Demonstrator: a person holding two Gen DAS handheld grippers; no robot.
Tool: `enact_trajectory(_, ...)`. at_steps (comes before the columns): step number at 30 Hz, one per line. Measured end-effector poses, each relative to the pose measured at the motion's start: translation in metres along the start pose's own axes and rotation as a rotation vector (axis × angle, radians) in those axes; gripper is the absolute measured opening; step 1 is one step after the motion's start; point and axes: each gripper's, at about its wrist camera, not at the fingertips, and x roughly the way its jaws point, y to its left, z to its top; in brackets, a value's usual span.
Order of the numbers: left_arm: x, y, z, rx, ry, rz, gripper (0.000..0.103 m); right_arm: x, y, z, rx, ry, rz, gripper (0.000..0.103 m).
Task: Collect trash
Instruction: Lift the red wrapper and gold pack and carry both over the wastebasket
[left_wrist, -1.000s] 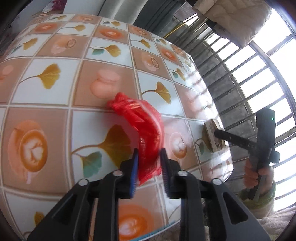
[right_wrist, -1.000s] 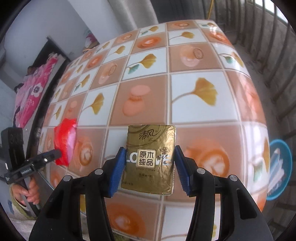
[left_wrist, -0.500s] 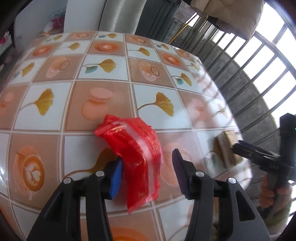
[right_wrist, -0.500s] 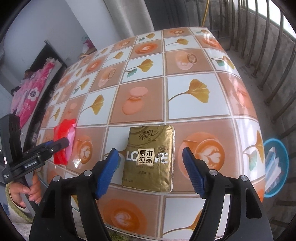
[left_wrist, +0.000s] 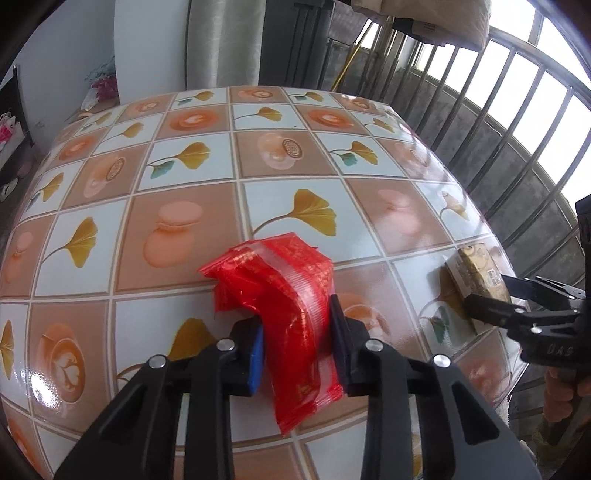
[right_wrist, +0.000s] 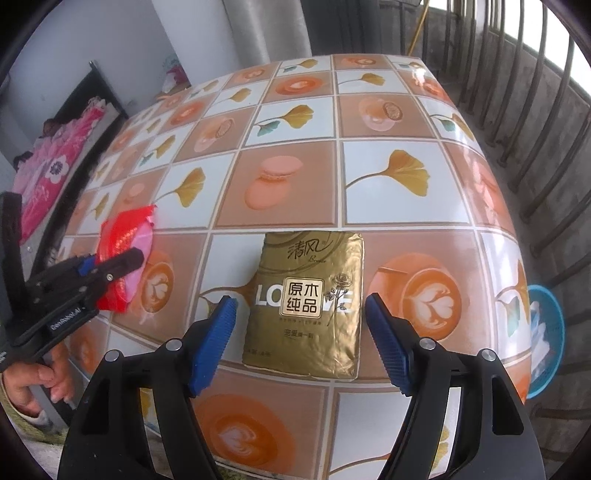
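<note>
A crumpled red plastic wrapper (left_wrist: 280, 288) lies on the tiled tablecloth near the table's front edge. My left gripper (left_wrist: 297, 343) has it between its jaws, which are closing, and both pads touch its sides. From the right wrist view the same wrapper (right_wrist: 125, 232) and left gripper (right_wrist: 110, 266) show at far left. A gold tissue pack (right_wrist: 306, 295) lies flat between the wide jaws of my right gripper (right_wrist: 299, 304), which is open, with a gap on each side. The left wrist view shows that pack (left_wrist: 476, 269) and the right gripper (left_wrist: 491, 295) at right.
The table (left_wrist: 184, 229) carries a glossy cloth with leaf and coffee prints. A metal railing (left_wrist: 517, 147) runs behind its right side. A blue basin (right_wrist: 546, 339) sits on the floor below the right edge. Pink bedding (right_wrist: 48, 173) lies beyond the left edge.
The left gripper opened off the wrapper's end, swung around it, and has closed on it again. The right jaws spread away from the tissue pack and now stay wide.
</note>
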Motion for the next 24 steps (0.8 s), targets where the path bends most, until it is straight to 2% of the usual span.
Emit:
enact_trajectory(3,-0.001,-0.003,0.000,0.010,-0.006,-0.003,0.021,0.000,0.001,-0.002,-0.008,-0.006,-0.015,0.067)
enact_trajectory(10,-0.002,-0.008,0.003,0.024,-0.020,-0.017,0.016,-0.001,0.000,-0.001,-0.009,-0.010,-0.030,0.054)
enact_trajectory(24,-0.016,-0.023,0.013,0.065,-0.065,-0.032,0.014,-0.011,-0.006,0.002,0.021,-0.024,-0.012,0.051)
